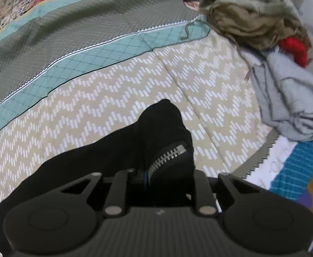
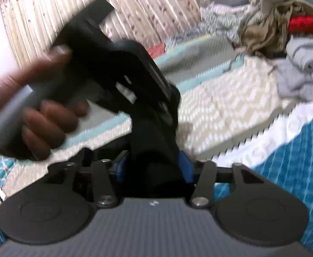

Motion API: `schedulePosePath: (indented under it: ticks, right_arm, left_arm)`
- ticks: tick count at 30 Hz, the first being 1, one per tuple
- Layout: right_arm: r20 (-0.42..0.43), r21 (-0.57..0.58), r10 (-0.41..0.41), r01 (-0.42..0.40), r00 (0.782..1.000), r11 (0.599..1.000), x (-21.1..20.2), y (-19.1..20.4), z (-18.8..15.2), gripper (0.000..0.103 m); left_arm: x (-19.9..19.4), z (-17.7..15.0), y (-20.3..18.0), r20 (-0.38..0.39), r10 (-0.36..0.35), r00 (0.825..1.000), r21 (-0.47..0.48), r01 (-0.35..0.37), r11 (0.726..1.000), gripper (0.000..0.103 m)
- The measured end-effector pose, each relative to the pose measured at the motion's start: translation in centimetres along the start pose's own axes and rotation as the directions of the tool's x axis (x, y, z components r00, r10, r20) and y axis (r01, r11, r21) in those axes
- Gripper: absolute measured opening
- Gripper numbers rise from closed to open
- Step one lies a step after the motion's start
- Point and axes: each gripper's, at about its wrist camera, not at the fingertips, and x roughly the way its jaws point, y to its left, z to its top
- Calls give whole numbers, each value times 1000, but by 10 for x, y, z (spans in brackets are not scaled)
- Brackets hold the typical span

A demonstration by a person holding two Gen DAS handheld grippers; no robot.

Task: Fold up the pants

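The black pants [image 1: 160, 128], with a silver zipper [image 1: 169, 155] showing, are bunched up over my left gripper [image 1: 156, 171], which is shut on the fabric; its fingertips are hidden under the cloth. In the right wrist view a hand [image 2: 45, 124] holds that left gripper [image 2: 167, 107], and the black pants [image 2: 156, 141] hang down from it. The cloth passes between the blue pads [image 2: 185, 167] of my right gripper [image 2: 153, 168]. Those pads stand fairly wide, and the left one looks apart from the cloth, though the picture is blurred.
The bed has a beige zigzag cover [image 1: 113, 96] and a grey and teal quilt [image 1: 70, 32] farther back. A clothes pile at the right holds an olive garment [image 1: 248, 21], something red [image 1: 293, 47] and a grey garment [image 1: 291, 107]. A blue checked cloth [image 2: 295, 160] lies at the right.
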Motion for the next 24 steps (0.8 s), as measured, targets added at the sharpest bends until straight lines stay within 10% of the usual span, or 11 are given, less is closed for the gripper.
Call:
schedulePosePath:
  ticks: [4,12,24]
  right_arm:
    - [-5,32,2,-2,1000,1000,-3,11,-2,17]
    - [17,-63,210,-209,978,976,-19,92,11,16]
    - [-347,-191,294,-374,891,908,65,206,-31,26]
  left_arm:
    - [-27,-11,19,53,-47,997,-29,49,998,18]
    - [-108,-55,112,212,-138,967,-172,176,969,18]
    - [-99,-175,266,215,16,977,-456,86,886,27]
